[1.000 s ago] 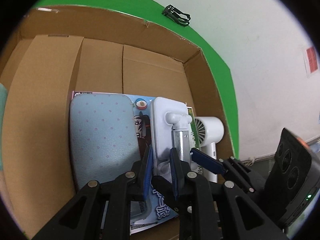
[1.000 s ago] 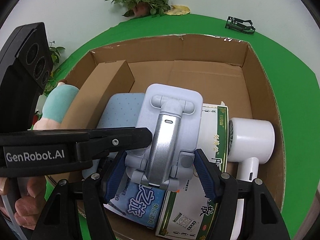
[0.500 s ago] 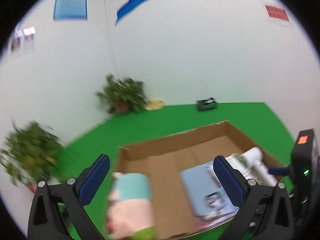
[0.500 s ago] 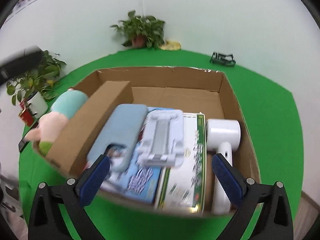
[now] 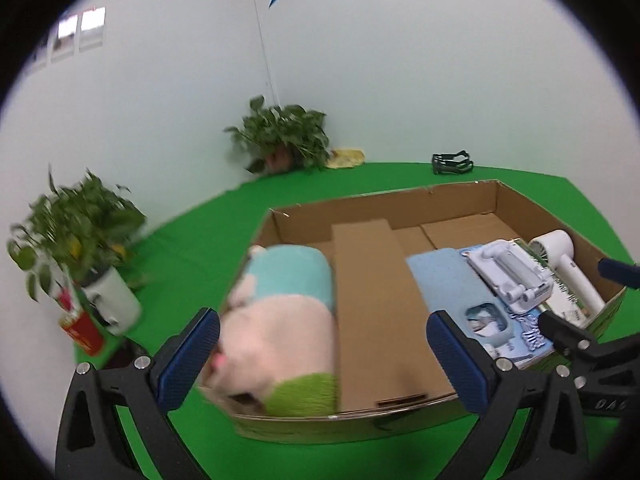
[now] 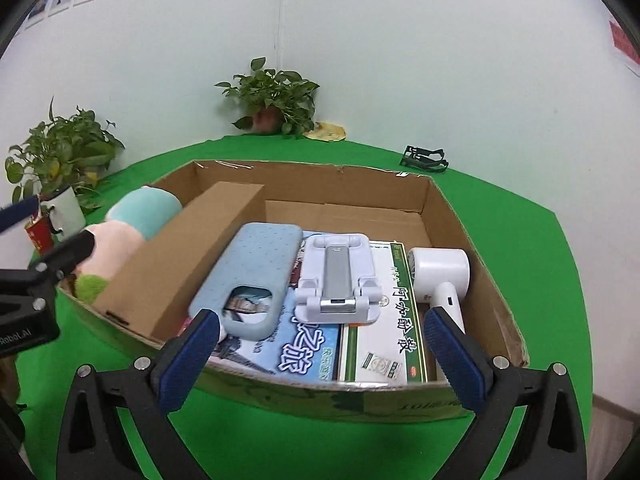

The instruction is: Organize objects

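A cardboard box (image 6: 408,396) on the green table holds a plush toy (image 6: 120,236), a cardboard divider (image 6: 188,256), a blue phone case (image 6: 256,272), a white phone stand (image 6: 338,280), a white hair dryer (image 6: 442,276), a booklet and a flat green-edged box (image 6: 380,344). The box also shows in the left wrist view (image 5: 360,424), with the plush toy (image 5: 280,320) and the stand (image 5: 508,276). My left gripper (image 5: 328,360) is open and empty above the box's near left edge. My right gripper (image 6: 328,360) is open and empty above its near edge.
Two potted plants (image 6: 60,152) (image 6: 272,96) stand at the table's far left and back. A black clip-like object (image 6: 426,158) lies behind the box. A mug and a red item (image 5: 100,312) sit by the left plant. White walls close the back.
Both grippers have opened, let go of the white phone stand, and pulled up and back out of the box. The stand now lies on the booklet and flat box.
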`<state>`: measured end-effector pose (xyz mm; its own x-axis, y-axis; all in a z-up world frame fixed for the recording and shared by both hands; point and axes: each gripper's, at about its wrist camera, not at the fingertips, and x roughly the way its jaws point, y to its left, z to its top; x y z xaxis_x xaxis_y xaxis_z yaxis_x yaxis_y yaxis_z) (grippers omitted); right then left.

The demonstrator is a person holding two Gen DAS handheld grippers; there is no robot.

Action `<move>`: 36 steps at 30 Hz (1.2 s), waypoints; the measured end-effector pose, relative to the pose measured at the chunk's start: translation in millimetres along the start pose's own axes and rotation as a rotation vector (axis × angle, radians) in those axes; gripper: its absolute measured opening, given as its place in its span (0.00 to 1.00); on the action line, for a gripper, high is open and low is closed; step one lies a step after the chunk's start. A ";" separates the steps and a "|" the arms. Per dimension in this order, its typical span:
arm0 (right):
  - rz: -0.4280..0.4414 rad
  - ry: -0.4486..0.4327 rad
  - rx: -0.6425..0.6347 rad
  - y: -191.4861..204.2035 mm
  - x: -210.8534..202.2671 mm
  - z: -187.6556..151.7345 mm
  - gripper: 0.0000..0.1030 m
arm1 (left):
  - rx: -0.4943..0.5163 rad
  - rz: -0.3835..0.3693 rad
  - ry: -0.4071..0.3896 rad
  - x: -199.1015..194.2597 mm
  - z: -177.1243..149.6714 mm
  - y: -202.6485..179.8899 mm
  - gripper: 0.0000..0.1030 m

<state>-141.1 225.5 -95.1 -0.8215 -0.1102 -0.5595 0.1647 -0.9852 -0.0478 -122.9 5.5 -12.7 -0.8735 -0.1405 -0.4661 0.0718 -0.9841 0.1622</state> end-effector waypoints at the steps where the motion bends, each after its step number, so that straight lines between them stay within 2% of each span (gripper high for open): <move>1: -0.012 -0.001 -0.008 -1.5 2.4 -0.6 1.00 | -0.009 -0.017 0.007 4.2 -1.8 -4.8 1.00; 8: -0.059 -0.004 0.009 -8.8 16.8 -10.5 1.00 | -0.098 -0.077 0.096 31.8 -17.2 -14.5 0.98; 12: -0.073 -0.003 0.042 -12.7 22.5 -18.1 1.00 | -0.066 -0.044 0.086 34.9 -26.6 -23.7 0.98; 16: -0.094 -0.028 0.043 -11.3 22.8 -22.0 1.00 | -0.090 -0.042 0.057 37.3 -28.4 -21.3 0.99; 18: -0.091 -0.027 0.047 -12.7 23.6 -22.8 1.00 | -0.065 -0.023 0.070 39.6 -33.4 -25.7 0.99; 23: -0.091 -0.024 0.048 -12.1 27.4 -21.4 1.00 | -0.066 -0.026 0.070 33.0 -45.9 -28.2 0.99; 36: -0.090 -0.024 0.048 -11.5 28.0 -21.9 1.00 | -0.066 -0.030 0.071 30.7 -50.6 -28.4 0.99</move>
<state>-154.0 236.7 -128.3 -0.8448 -0.0230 -0.5345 0.0632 -0.9964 -0.0570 -127.4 23.7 -75.7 -0.8394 -0.1159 -0.5310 0.0797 -0.9927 0.0908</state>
